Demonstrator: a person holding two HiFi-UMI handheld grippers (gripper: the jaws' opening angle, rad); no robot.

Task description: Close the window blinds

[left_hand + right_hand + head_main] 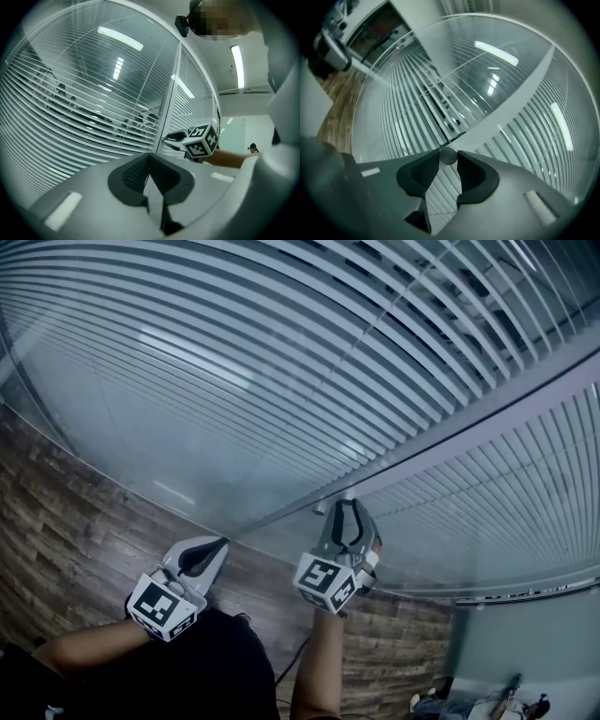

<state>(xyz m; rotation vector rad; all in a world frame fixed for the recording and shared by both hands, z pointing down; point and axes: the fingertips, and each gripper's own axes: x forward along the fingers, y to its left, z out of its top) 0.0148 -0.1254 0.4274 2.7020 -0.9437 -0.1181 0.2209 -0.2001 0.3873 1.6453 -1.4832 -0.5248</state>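
Horizontal slatted blinds [281,352] hang behind glass panes, their slats open so that light shows between them. A grey window frame bar [450,442] splits the panes. In the right gripper view a small round metal knob [448,155] sits on that frame bar [506,108]. My right gripper [449,158] grips the knob, both fingertips touching it. In the head view this right gripper [349,507] reaches up to the frame. My left gripper [214,549] hovers lower left of it, shut with nothing in it, pointing at the glass [93,93].
Wood-pattern flooring [75,521] runs below the glass wall. A plain grey wall [525,634] stands at the lower right, with a person [469,704] low beside it. The right gripper's marker cube [202,140] shows in the left gripper view.
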